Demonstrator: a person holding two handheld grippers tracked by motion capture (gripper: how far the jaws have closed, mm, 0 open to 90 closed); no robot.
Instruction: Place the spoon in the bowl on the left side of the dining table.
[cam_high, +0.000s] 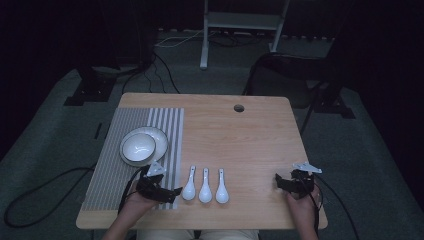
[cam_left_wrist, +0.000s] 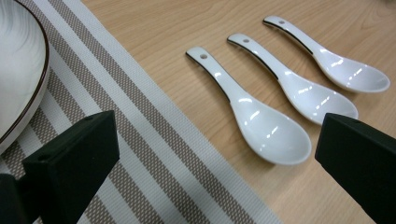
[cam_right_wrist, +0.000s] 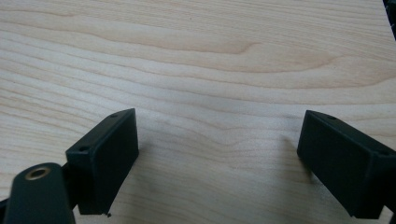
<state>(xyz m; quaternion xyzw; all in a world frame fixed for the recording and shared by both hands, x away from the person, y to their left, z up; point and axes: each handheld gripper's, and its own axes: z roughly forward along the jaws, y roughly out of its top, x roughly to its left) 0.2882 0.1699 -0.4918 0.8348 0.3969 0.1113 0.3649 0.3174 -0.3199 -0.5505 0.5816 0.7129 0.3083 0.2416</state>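
Three white spoons lie side by side low in the middle of the high view, bowls toward the person, handles pointing away, spaced apart so each can be taken singly. The left hand-held gripper (cam_high: 175, 191) sits just left of the nearest spoon (cam_high: 189, 188), over the edge of the striped mat (cam_high: 107, 165), its jaws spread wide with nothing between them; it looks lined up to take that spoon first. The middle spoon (cam_high: 205, 190) and the far spoon (cam_high: 222, 191) rest on the bare table (cam_high: 250, 140). A bowl (cam_high: 138, 147) sits nested on a plate (cam_high: 161, 138) at the mat's upper right, and looks empty. The right hand-held gripper (cam_high: 278, 181) rests at lower right, jaws spread, holding nothing.
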